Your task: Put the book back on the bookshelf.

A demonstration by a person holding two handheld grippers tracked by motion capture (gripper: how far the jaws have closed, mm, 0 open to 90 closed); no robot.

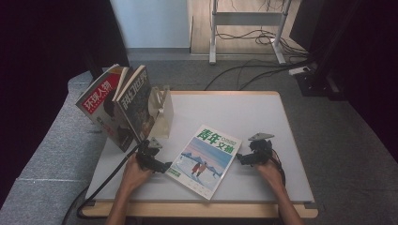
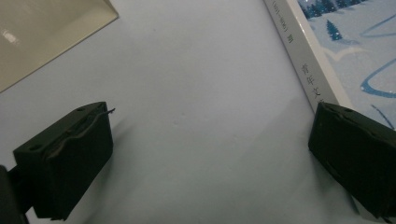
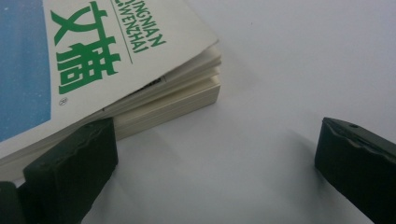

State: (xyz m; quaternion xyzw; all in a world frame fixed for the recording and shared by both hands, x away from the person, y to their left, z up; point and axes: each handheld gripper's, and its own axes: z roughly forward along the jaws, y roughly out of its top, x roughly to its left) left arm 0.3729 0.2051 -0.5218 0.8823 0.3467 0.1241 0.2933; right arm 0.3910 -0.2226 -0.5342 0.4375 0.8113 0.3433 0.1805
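Your two grippers flank the magazine at centre frame, lying flat on the table.

Your left gripper and right gripper both stand released; jaw tips hide the cover's corners. "NGNIAN WENZHAI" reads in green; the spine print is too small to read.

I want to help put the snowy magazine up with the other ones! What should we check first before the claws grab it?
1. Left claw open: ok, wide apart.
2. Right claw open: ok, wide apart.
3. Magazine lying flat on the table: ok.
4. A claw on each side of it: ok, left by the spine, right by the page edge.
5. Claws around the magazine: not ok, neither grips it yet.
6. Room in the stand beside the two leaning magazines: cannot tell.
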